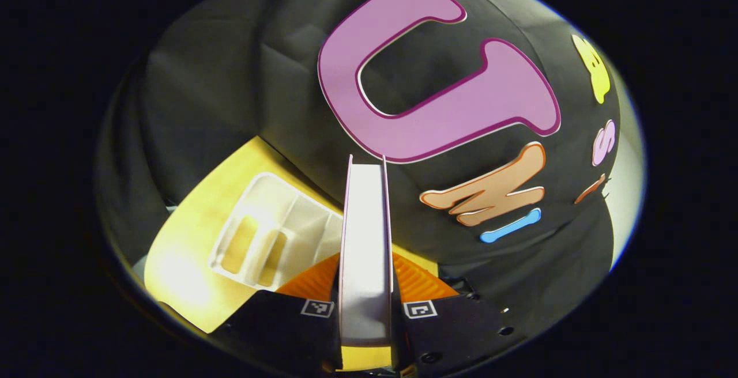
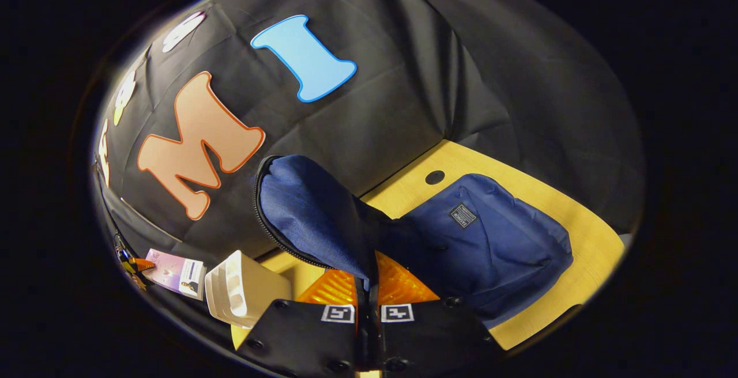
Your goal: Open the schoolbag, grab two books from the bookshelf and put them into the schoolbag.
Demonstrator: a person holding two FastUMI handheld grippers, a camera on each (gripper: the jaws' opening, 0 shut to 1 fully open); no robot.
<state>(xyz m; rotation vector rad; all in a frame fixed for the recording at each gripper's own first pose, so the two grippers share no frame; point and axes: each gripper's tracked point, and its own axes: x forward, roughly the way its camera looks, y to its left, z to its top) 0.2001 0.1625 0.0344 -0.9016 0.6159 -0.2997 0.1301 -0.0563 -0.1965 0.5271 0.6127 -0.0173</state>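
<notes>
From my left gripper view I see the left gripper [image 1: 366, 314] clamped on a book [image 1: 366, 239]: both fingers press its covers, and it stands on edge, pointing away from the camera, so I get only the pale page block and two thin cover edges. Its cover face and title are turned away from me, and its lower end is cut off at the bottom of the view between the fingers. Beyond it, on the yellow tabletop [image 1: 190, 251], lies the white bookshelf [image 1: 271, 234], a plastic rack with slotted dividers; its right part is hidden behind the book, and I cannot tell whether anything sits in it.

In my right gripper view the right gripper [image 2: 367, 309] is closed on the flap of the schoolbag [image 2: 490, 239]. The dark blue fabric [image 2: 311, 211] rises from between the fingers, its zipper edge curving up the left side, while the rest of the bag lies flat on the table to the right, with a small label patch on top. The bag's interior is hidden behind the lifted flap. At the lower left I see the bookshelf [image 2: 242, 288] again, partly cut off by the gripper body, and beside it, at the very edge, the left gripper's book [image 2: 176, 274] showing a pinkish cover, too small and warped to make out further.
</notes>
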